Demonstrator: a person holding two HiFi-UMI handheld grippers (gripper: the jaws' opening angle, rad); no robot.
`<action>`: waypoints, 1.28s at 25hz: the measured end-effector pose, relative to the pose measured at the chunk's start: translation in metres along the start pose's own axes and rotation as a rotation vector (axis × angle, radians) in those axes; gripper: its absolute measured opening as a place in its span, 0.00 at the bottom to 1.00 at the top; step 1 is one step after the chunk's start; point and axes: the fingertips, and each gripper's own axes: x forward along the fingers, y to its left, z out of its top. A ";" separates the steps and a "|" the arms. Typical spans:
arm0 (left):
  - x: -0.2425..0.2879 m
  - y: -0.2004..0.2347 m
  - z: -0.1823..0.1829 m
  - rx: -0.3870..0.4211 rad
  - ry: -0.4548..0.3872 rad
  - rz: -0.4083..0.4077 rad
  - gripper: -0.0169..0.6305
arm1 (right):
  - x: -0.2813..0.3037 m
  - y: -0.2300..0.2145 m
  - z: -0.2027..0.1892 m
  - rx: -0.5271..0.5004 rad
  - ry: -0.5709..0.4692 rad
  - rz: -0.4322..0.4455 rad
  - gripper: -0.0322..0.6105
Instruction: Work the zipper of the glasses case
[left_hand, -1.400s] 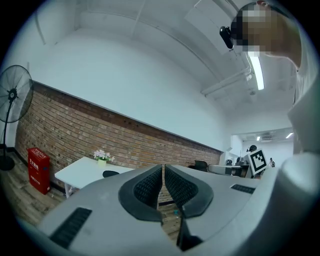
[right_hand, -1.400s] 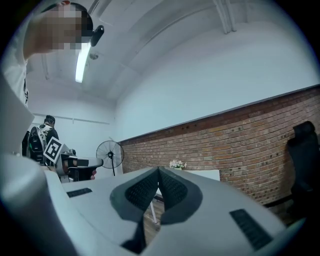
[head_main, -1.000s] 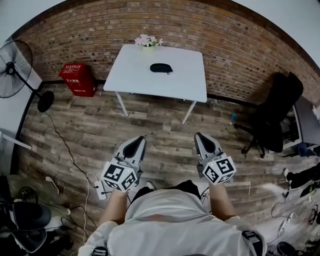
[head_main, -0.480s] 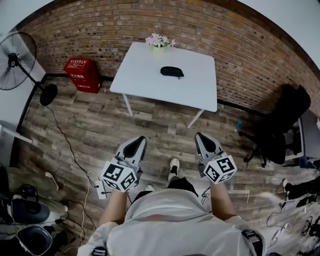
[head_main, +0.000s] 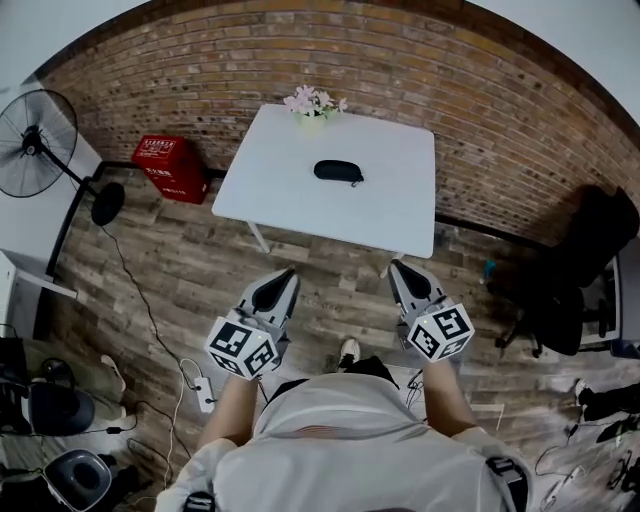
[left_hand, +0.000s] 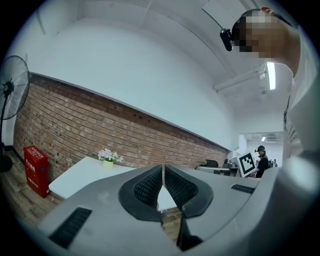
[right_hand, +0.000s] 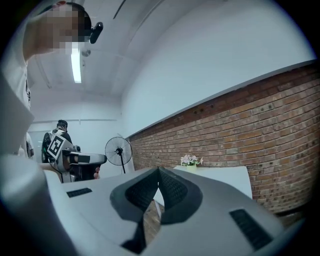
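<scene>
The left gripper (head_main: 288, 272) and the right gripper (head_main: 396, 266), one in each of the person's hands, had their jaws closed together with nothing between them. Both were held side by side in front of the person's body, over a wooden plank floor (head_main: 180, 270), pointing toward a white table (head_main: 270, 190). They were well apart from the glasses case (head_main: 338, 172).

The case was a small, dark, elongated pouch with rounded ends. It lay flat near the middle of the tabletop, its long side running across the table. Its zipper was too small to make out.

Behind the case, at the table's far edge, stood a small pot of pale pink flowers (head_main: 314, 102) against a brick wall (head_main: 300, 50). A red box (head_main: 170, 165) and a standing fan (head_main: 30, 160) were to the left of the table, and a black office chair (head_main: 590, 260) to the right.
</scene>
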 end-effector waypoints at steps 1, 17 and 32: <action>0.013 -0.001 0.002 -0.002 -0.001 0.002 0.07 | 0.002 -0.013 0.002 0.003 0.000 0.005 0.13; 0.151 0.036 0.008 -0.010 0.007 0.067 0.07 | 0.049 -0.155 0.007 0.035 0.029 -0.012 0.13; 0.247 0.190 0.046 -0.019 0.035 -0.031 0.07 | 0.206 -0.194 0.034 0.028 0.080 -0.117 0.13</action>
